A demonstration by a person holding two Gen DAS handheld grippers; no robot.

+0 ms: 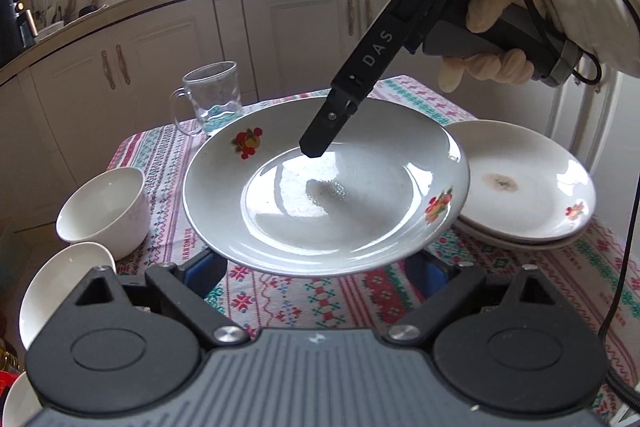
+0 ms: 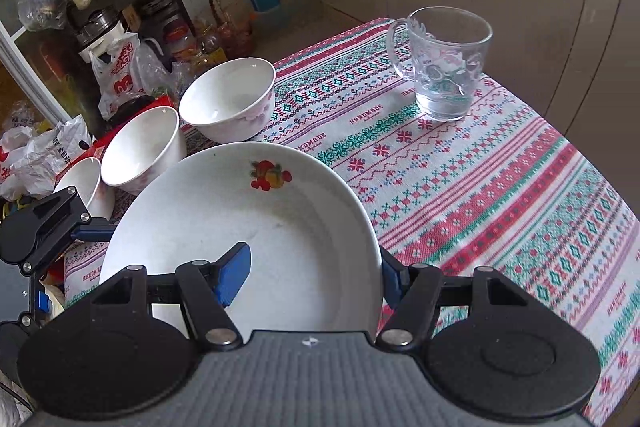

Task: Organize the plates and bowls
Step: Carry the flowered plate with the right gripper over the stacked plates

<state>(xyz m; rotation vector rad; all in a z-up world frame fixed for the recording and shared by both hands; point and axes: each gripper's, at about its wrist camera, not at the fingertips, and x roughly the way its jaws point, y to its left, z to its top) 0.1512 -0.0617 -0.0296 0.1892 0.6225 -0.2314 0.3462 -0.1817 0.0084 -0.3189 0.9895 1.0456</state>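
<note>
looking along my left claw point(image 1: 316, 267), i see the fruit-print plate point(image 1: 326, 187) riding over its 2 blue pads, which sit spread wide beneath the rim, supporting rather than pinching as far as i can tell. my right claw point(image 1: 316, 147) reaches in from above, its tip over the plate's well. the stack of plates point(image 1: 528, 187) lies just to the right, nearer my right hand; 1 white bowl point(image 1: 102, 207) stands to the left.

looking along my right claw point(image 2: 314, 269), 1 pad sits inside the plate point(image 2: 240, 227) and the other outside its right rim, closed on that edge. 3 bowls point(image 2: 228, 99) line up beyond-left, a glass mug point(image 2: 444, 63) far right. i judge the plate goes rightward onto the stack.
</note>
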